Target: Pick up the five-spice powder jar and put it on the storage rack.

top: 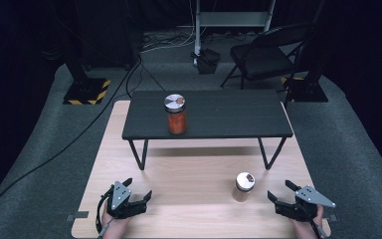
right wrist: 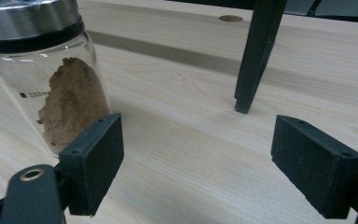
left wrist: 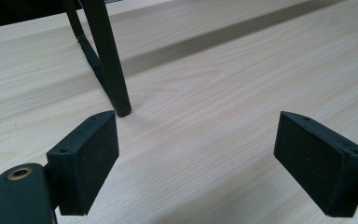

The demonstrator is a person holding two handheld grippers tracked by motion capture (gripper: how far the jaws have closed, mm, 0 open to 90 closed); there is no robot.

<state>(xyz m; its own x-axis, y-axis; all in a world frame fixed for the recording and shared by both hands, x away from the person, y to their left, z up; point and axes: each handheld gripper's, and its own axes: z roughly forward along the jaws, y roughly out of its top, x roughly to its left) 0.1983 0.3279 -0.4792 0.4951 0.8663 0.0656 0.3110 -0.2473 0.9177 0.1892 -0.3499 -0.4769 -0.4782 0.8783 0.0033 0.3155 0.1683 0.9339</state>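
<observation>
While both grippers rest low on the wooden table, their jaws stand wide apart and hold nothing. Seen from the high view, the left gripper is near the front edge, in front of the left leg of the small black bench, and the right gripper is just right of the jar with brown powder. On the bench stands a jar with orange contents. Only the right gripper view shows the printed volume marks on the brown jar's glass, close beside its own left jaw. From the left gripper view, one bench leg stands just beyond the jaws.
</observation>
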